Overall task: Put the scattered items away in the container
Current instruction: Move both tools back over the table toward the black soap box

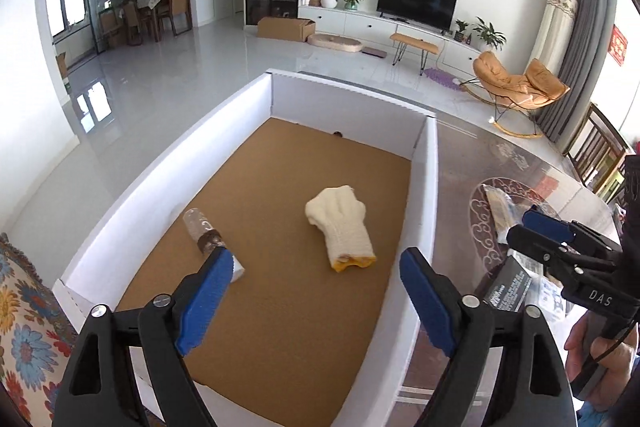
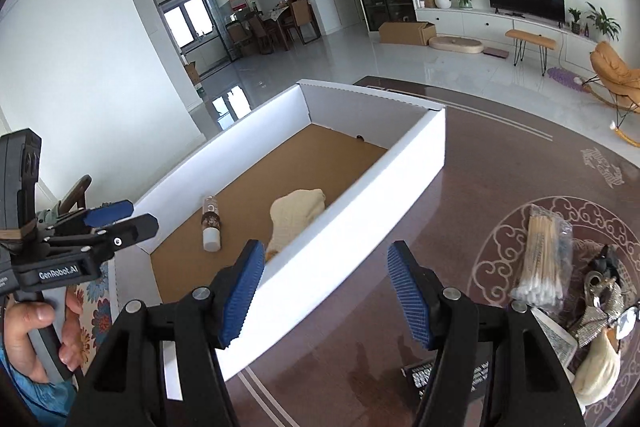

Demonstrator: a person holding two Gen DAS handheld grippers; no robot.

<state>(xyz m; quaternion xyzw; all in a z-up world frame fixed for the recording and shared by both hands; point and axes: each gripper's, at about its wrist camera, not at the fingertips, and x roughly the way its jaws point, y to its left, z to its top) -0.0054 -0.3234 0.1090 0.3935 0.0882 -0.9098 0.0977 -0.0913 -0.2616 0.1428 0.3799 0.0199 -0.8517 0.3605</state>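
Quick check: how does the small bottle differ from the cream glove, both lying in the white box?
The small bottle is hard, clear and slim with a white cap; the cream glove is soft knit, bulkier, with a yellow cuff. The bottle lies near the box's left wall; the glove sits nearer the right wall. Both lie flat on the brown floor of the white box, with no gripper touching them.

White walls, glossy pale floor, television, tan rocking chair.
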